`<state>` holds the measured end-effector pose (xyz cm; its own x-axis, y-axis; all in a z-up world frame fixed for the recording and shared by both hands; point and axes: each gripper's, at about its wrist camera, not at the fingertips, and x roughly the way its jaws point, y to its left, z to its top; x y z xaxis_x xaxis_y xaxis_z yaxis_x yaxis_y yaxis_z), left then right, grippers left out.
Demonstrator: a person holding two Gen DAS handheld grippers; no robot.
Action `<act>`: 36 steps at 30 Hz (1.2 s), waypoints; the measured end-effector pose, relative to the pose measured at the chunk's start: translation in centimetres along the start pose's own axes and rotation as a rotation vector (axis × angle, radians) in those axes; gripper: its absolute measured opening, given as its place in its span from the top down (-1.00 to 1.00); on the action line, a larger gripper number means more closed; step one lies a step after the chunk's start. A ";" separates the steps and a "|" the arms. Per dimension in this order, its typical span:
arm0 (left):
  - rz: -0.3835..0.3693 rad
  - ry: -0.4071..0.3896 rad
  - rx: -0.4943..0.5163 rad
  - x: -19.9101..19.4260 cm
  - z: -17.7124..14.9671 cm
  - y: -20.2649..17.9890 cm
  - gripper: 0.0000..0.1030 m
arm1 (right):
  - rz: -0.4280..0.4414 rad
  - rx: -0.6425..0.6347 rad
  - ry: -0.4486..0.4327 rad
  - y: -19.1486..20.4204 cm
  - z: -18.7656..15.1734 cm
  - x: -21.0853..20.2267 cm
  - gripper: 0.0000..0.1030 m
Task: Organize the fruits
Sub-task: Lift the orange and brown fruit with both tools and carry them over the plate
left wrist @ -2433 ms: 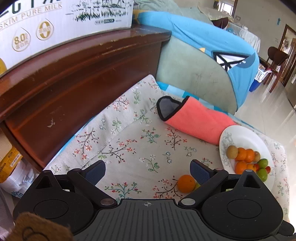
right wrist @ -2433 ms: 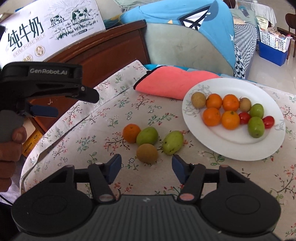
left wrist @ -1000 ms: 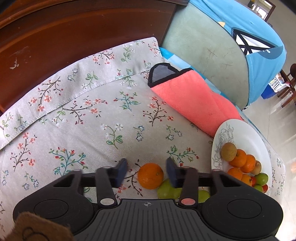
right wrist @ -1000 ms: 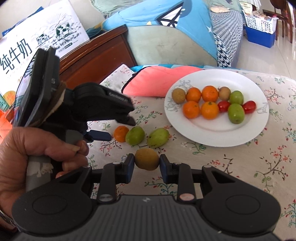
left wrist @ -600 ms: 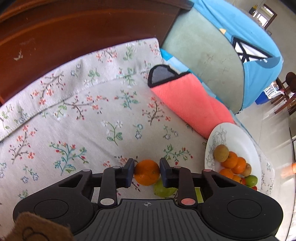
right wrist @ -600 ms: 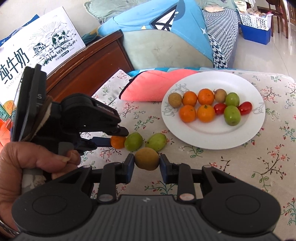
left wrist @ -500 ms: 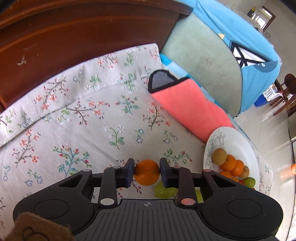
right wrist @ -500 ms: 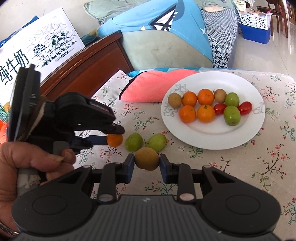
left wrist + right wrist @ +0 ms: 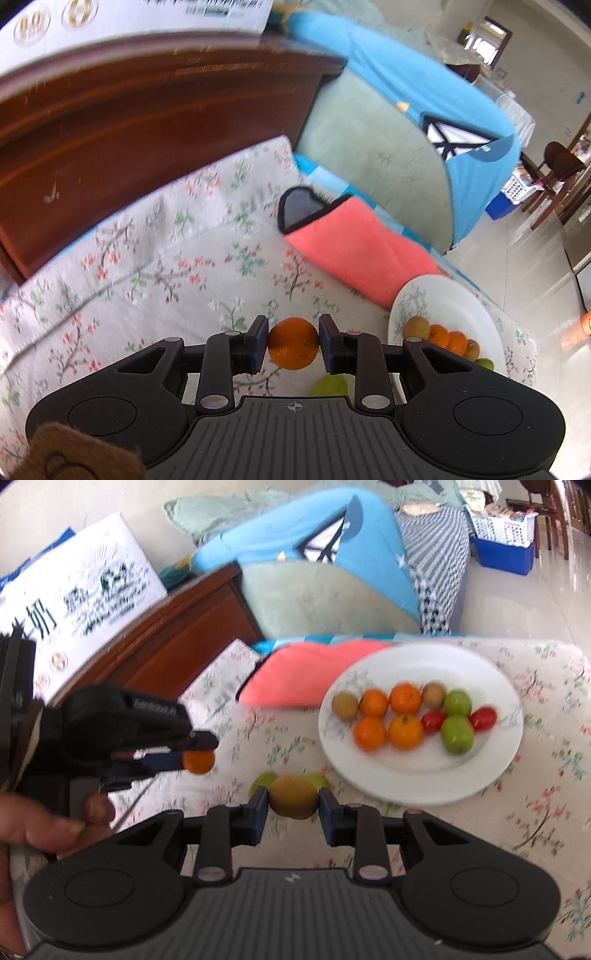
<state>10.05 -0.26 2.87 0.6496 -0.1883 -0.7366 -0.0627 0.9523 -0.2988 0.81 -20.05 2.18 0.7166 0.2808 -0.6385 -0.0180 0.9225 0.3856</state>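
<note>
The left gripper pinches a small round orange above the floral tablecloth; the right gripper clamps a brownish-green oval fruit just short of the white plate of oranges, green fruits and tomatoes.

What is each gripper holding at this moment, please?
Left gripper: closed on an orange, held above the cloth.
Right gripper: closed on a brown fruit.
</note>
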 end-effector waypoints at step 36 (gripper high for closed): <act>-0.308 -0.031 0.329 0.0 -4.2 -10.3 0.48 | -0.144 0.148 -0.154 -11.5 8.6 0.9 0.42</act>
<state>7.51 -11.08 3.36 0.6225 -0.4726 -0.6238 0.3785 0.8795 -0.2886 7.69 -32.74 2.91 0.8024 0.0956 -0.5891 0.1860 0.8979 0.3990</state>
